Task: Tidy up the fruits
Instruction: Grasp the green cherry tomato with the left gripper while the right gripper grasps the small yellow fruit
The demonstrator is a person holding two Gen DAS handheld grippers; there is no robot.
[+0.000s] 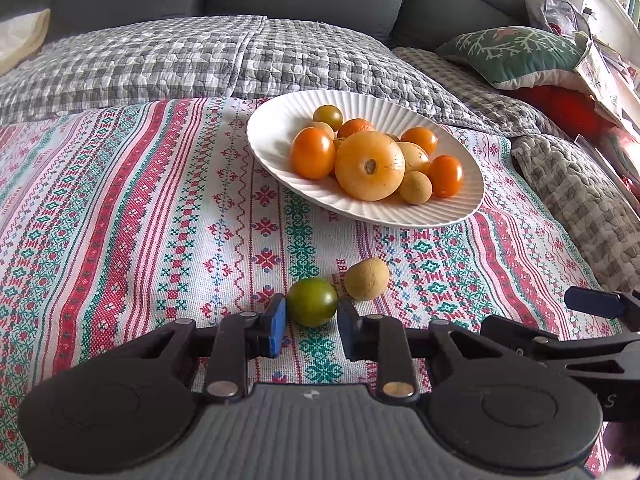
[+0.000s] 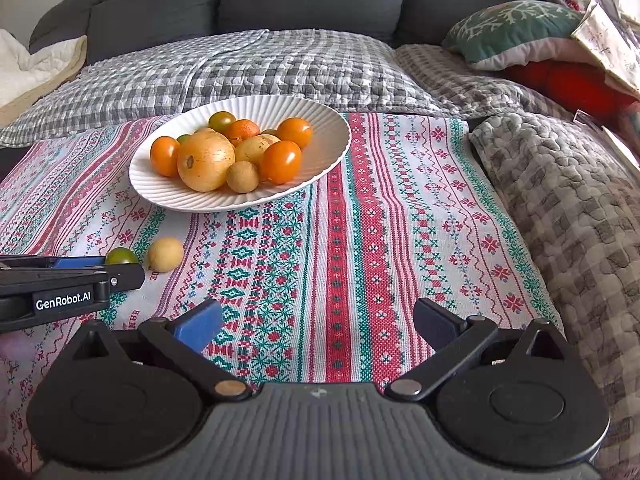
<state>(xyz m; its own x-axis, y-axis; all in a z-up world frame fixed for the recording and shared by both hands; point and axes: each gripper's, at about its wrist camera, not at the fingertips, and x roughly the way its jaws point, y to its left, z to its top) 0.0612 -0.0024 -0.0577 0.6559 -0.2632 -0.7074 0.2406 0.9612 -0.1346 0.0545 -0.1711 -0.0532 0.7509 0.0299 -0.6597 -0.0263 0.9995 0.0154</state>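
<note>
While most of the fruit already sits heaped on the white plate [image 1: 272, 136], two pieces lie loose on the patterned cloth [image 1: 120, 220] in front of it: a green tomato [image 1: 312, 307] and, just beside it, a small tan fruit [image 1: 367, 279]. Low over the cloth, the left gripper [image 1: 312, 322] has its jaws spread to either side of the green tomato, the blue pads close to its flanks but seemingly not pressing yet, so it looks placed to squeeze and lift that piece toward the plate. Approaching from the near side keeps the jaws clear of the tan fruit, which lies slightly farther back. Off to the right, the right gripper [image 2: 316, 326] hovers wide open over bare cloth, holding nothing, probably kept aside so it does not crowd the pick.
</note>
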